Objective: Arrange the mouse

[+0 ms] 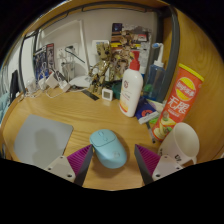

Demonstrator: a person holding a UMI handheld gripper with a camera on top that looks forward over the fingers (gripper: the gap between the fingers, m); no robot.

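Note:
A light blue mouse [108, 148] lies on the wooden desk [60, 108], between my gripper's [113, 162] two fingers, near their tips. The magenta pads [81, 157] stand at either side of it with a small gap at each side, so the fingers are open and the mouse rests on the desk. A grey mouse mat [42, 138] lies on the desk just left of the mouse and the left finger.
A white lotion bottle [131, 88] stands beyond the mouse. An orange crisps tube [178, 100] and a white cup [183, 142] stand to the right. A small white clock [107, 95], a gold figurine [102, 68], cables and books crowd the back.

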